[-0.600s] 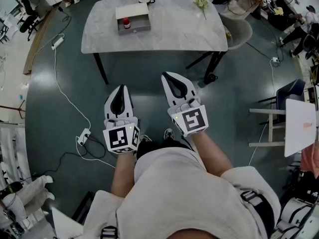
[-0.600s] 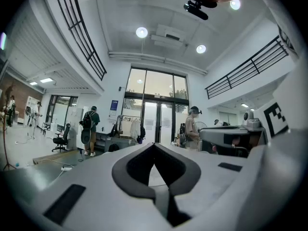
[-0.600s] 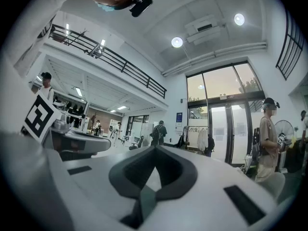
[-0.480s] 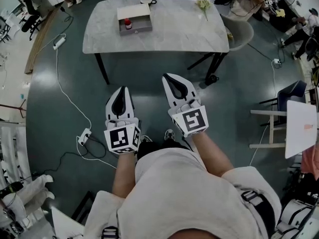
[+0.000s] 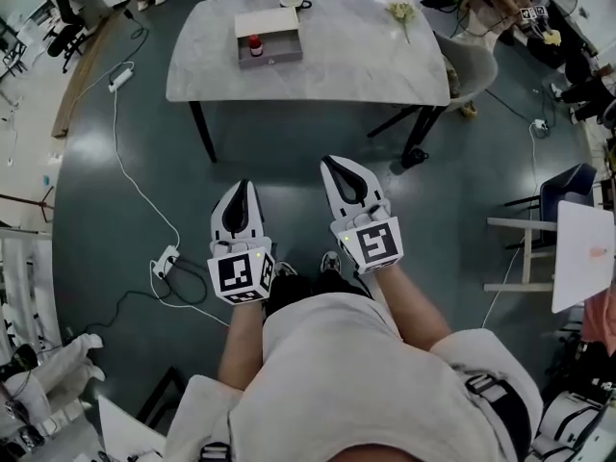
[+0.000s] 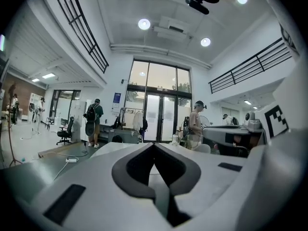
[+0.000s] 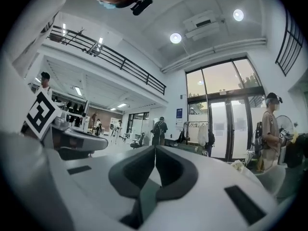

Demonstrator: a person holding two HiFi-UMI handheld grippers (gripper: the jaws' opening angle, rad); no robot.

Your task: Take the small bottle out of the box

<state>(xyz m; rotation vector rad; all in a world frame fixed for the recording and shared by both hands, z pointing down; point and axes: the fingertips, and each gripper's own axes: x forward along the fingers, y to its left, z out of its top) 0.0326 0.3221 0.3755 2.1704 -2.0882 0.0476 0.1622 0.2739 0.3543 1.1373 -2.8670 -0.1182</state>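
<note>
As I faced the marble table (image 5: 366,65), both of my grippers were closed and empty.
One red-capped small bottle (image 5: 255,44) stood inside the single box (image 5: 270,58) there, well apart from my left gripper (image 5: 243,185) and right gripper (image 5: 331,161).

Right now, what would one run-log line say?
left gripper: shut, empty | right gripper: shut, empty | small bottle: in box on table, untouched

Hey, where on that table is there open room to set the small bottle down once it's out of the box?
The table has its widest bare patch between the box and the flower sprig, down to the near edge. A narrower strip lies left of the box. Crowded only behind the box, by the cup.
</note>
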